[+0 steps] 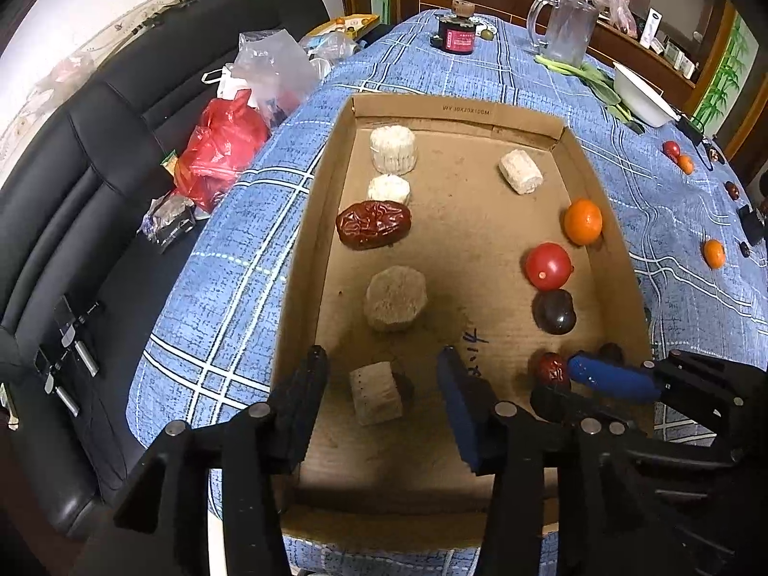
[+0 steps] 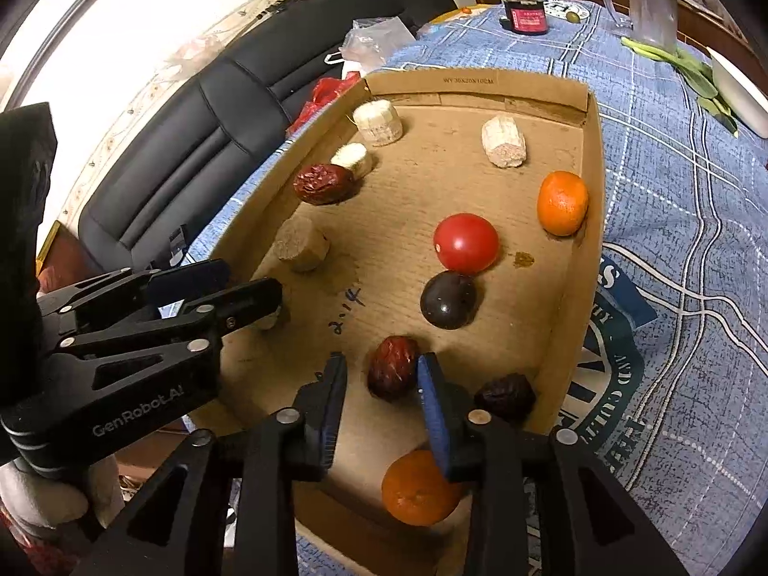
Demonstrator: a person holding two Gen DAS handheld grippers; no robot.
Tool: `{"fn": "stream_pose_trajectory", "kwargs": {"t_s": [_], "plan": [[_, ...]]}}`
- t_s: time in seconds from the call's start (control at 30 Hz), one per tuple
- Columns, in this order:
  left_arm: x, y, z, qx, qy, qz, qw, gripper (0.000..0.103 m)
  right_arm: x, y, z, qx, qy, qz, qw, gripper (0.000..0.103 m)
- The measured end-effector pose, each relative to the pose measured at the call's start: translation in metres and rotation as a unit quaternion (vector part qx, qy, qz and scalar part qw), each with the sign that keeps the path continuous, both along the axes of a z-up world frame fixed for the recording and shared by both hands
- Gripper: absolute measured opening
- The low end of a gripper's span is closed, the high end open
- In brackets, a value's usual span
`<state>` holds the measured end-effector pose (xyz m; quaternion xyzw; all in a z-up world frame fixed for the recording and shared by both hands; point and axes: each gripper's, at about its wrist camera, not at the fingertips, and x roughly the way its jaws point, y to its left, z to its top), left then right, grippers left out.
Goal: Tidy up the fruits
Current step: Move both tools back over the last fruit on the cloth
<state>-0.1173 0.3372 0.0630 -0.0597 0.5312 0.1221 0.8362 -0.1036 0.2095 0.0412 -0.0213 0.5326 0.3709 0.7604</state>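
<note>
box: cardboard box [image 1: 595,201] on the blue checked cloth [image 1: 230,288]; we place everything against it.
fruit side: along the box's right wall we see an orange [image 1: 582,221], a red tomato [image 1: 548,266], a dark plum [image 1: 555,312], then a red date [image 2: 392,367] nearest us, with a darker date [image 2: 505,397] close to the wall.
pale side: along the box's left wall sit the pale corn-like chunks, with a big date [image 1: 373,224] among them and a small tan block [image 1: 375,397] at the near end.
left tongs: left gripper [image 1: 381,386] stands parted, the block between the fingers, pads clear of it.
right tongs: right gripper [image 2: 381,386] parted too, the red date between the fingers; we see no pad pressing it.
step: we judge both pieces just set down, one per side of the box.
how to do well: lift each tong straight up out of the box, keep the fingers apart so nothing drags or rolls.
watch: near-end orange [image 2: 420,487] lies under the right fingers; don't nudge it.
left to do: loose fruit [image 1: 713,253] on the cloth beyond the box's right wall is still to fetch.
</note>
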Motion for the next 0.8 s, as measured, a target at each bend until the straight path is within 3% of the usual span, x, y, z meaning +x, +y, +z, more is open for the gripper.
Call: {"fn": "stream_pose_trajectory", "kwargs": {"t_s": [0.23, 0.43, 0.53, 0.8], "plan": [[0.007, -0.011, 0.016, 0.000, -0.016, 0.000, 0.9999, 0.048, -0.001, -0.020, 0.015, 0.013, -0.014, -0.016, 1.000, 0.035], [0.020, -0.035, 0.040, -0.029, -0.046, -0.016, 0.9984, 0.050, 0.004, -0.062, 0.032, 0.029, -0.030, -0.058, 0.997, 0.035], [0.031, -0.059, 0.049, -0.032, -0.057, -0.040, 0.9971, 0.057, 0.011, -0.096, 0.036, 0.034, -0.030, -0.094, 0.994, 0.035], [0.070, -0.149, 0.047, -0.055, -0.057, -0.136, 0.9876, 0.057, 0.034, -0.220, 0.028, 0.014, -0.024, -0.224, 0.974, 0.034]]}}
